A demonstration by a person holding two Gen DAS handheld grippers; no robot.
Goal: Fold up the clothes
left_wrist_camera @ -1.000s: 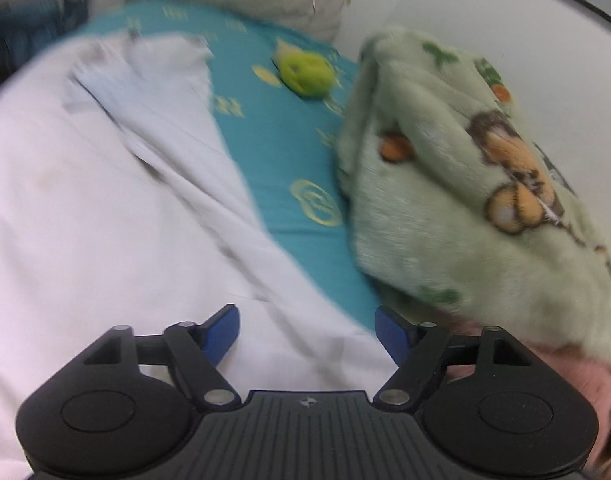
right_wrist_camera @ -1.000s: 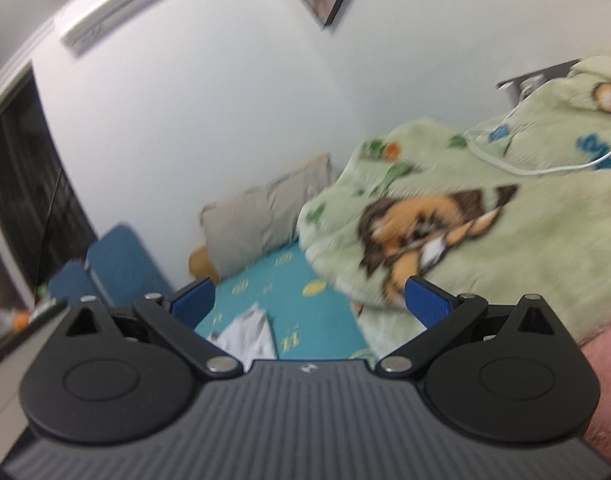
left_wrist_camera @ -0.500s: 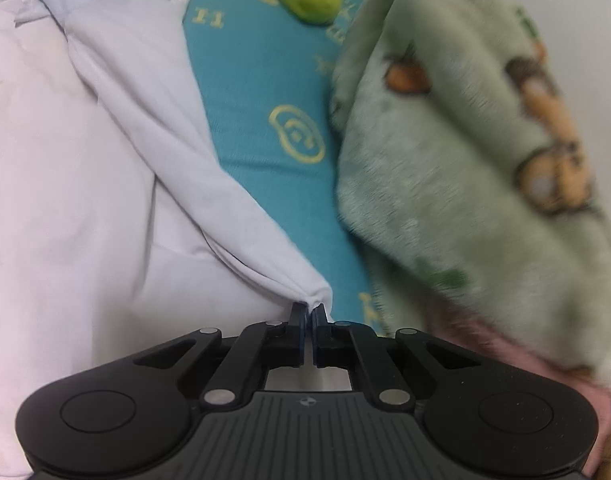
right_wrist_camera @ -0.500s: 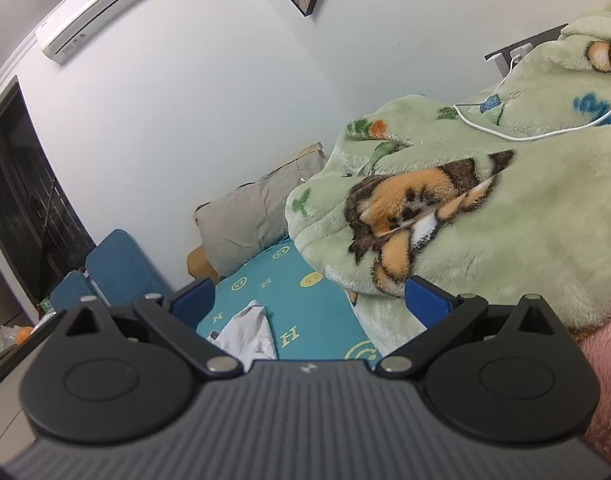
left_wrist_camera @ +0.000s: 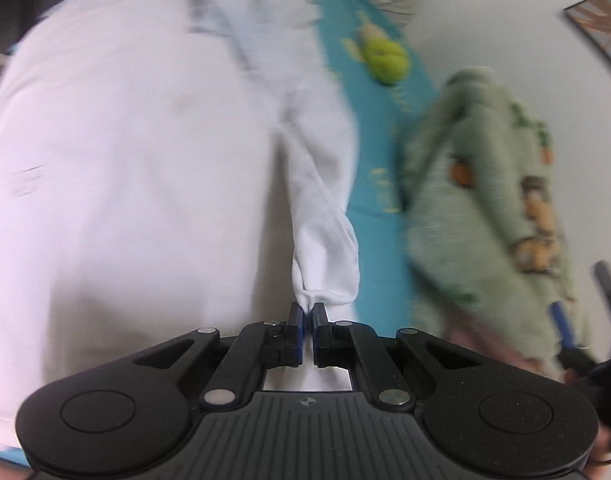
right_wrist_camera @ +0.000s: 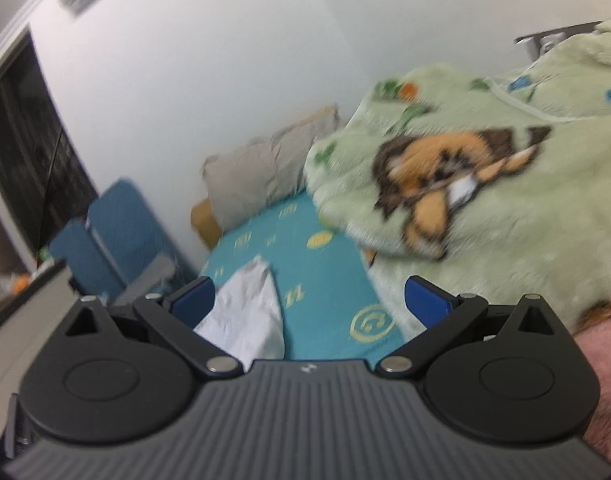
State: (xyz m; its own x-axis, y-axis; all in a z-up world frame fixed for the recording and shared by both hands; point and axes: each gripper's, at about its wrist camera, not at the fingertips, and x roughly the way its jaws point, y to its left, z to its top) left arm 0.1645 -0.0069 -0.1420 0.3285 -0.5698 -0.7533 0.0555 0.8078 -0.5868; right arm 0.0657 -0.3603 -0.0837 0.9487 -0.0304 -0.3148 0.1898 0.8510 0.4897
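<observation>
In the left wrist view, a large white cotton garment [left_wrist_camera: 137, 168] covers the left and middle of the bed, lying spread over the teal bedsheet with yellow printed emblems [left_wrist_camera: 379, 184]. A narrow part of it, perhaps a sleeve, runs from the blurred far end down the middle, gathering into a bunched tip. The left claw [left_wrist_camera: 307, 314] is pressed together on that tip — its blue pads [left_wrist_camera: 298, 326] pinch the cloth. To the right of the sleeve lies a bare strip of sheet, and farther up on it a yellow-green round soft toy [left_wrist_camera: 385, 59]. Right of that is the fluffy pale-green blanket with cartoon animal prints [left_wrist_camera: 485, 200], heaped against the white wall [left_wrist_camera: 497, 8]. At the far right edge part of another dark gripper with a blue pad shows, blurred.

In the right wrist view, blue padded cushions [right_wrist_camera: 117, 236] stand at the left. The right claw [right_wrist_camera: 311, 300] is spread wide with nothing between its fingers, raised above the bed. A pointed end of the white garment [right_wrist_camera: 249, 312] lies on the sheet just inside its left finger. Beyond it a beige pillow [right_wrist_camera: 269, 172] leans on the wall, and the green blanket fills the right.
</observation>
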